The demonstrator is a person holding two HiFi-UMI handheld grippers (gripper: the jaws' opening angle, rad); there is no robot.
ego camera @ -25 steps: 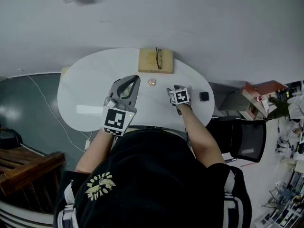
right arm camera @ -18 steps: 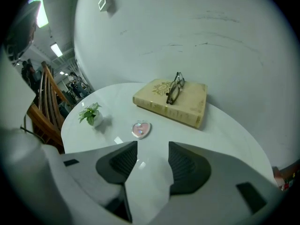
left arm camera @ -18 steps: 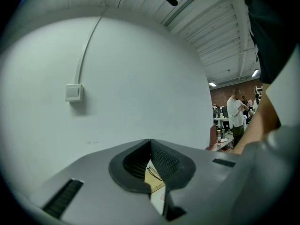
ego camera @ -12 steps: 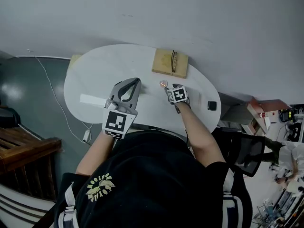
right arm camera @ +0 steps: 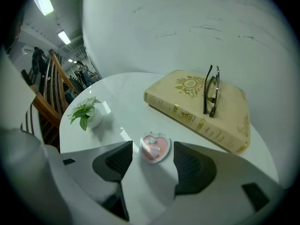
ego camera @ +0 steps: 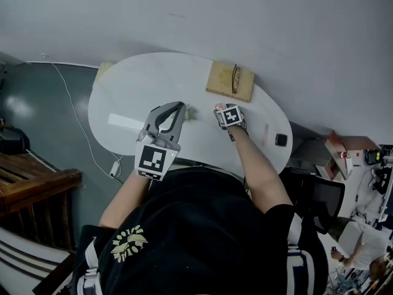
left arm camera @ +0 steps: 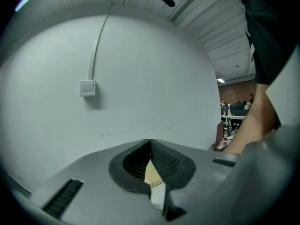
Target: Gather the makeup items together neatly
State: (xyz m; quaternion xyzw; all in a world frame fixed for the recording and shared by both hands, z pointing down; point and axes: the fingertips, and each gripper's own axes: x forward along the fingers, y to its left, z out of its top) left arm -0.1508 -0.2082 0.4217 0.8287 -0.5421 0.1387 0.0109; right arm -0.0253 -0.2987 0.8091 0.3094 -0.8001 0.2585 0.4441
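**Head view.** Mounted on the person's head, high over the scene, facing steeply down. Takes in the whole oval table (ego camera: 132,91) from well above.

**Left gripper view.** Set low over the table, facing almost level at the white wall (left arm camera: 140,69) and its switch (left arm camera: 88,87). Well apart from both.

**Right gripper view.** Held close over the tabletop, tilted down. Nearest the heart-shaped compact (right arm camera: 154,148), with book (right arm camera: 197,109), glasses (right arm camera: 211,96) and potted plant (right arm camera: 86,112) beyond.

**Shared.** Head and right gripper views: table, book, glasses, heart-shaped compact, potted plant. Left gripper and head views: wall, a sliver of book.
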